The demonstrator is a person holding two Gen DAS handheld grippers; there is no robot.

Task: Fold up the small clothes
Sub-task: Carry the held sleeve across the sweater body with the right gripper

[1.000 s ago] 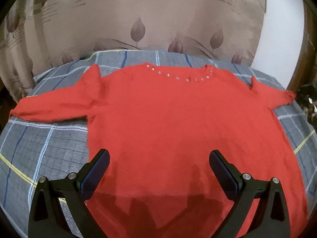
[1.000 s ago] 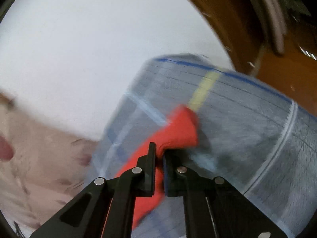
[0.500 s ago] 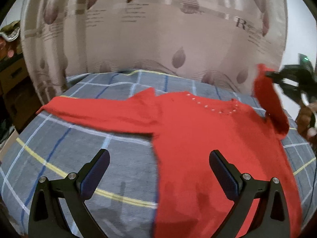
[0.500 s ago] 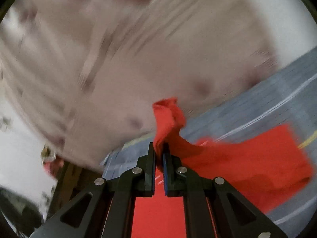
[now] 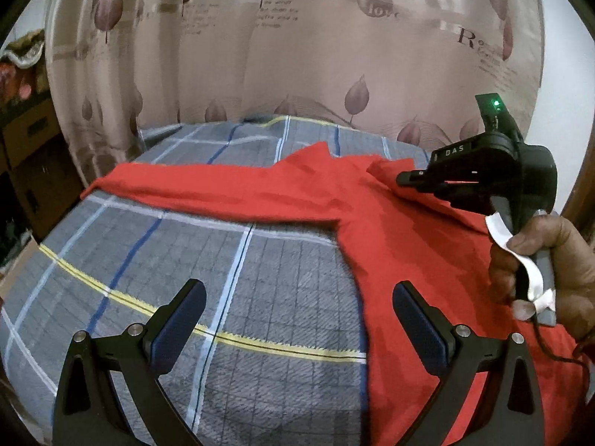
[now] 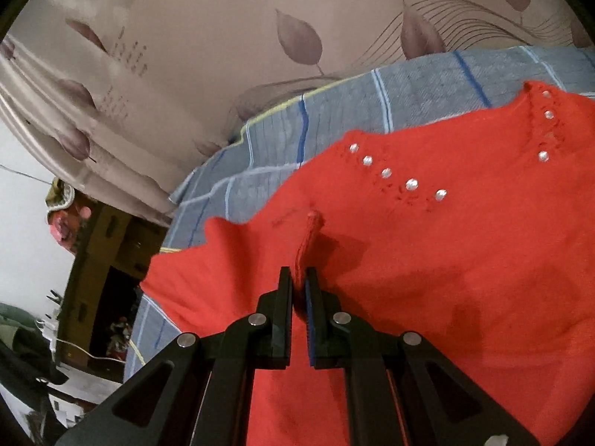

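Red knit sweater (image 5: 390,230) is lying on a bed covered by a grey plaid sheet (image 5: 230,290), its body toward the right of the left wrist view. One long sleeve (image 5: 208,193) is stretching out flat to the left across the sheet. Silver studs (image 6: 411,184) are running along the neckline in the right wrist view.

Right gripper (image 6: 298,290) is pinching the cuff of the other sleeve (image 6: 306,245); its jaws are sitting nearly together with the red fabric standing up between the pads. That cuff is being held over the chest of the sweater, just below the studded neckline, with the folded sleeve lying across the body. In the left wrist view the same tool is showing at right, gripped by a person's hand (image 5: 550,260), its tip at the sweater's upper body.

Left gripper (image 5: 297,319) is hovering with its jaws standing wide apart and nothing between them. Its left finger is over bare sheet; its right finger is over the sweater's side edge. Contact with the cloth cannot be told.

A beige curtain (image 5: 297,55) with a leaf print is hanging behind the bed.
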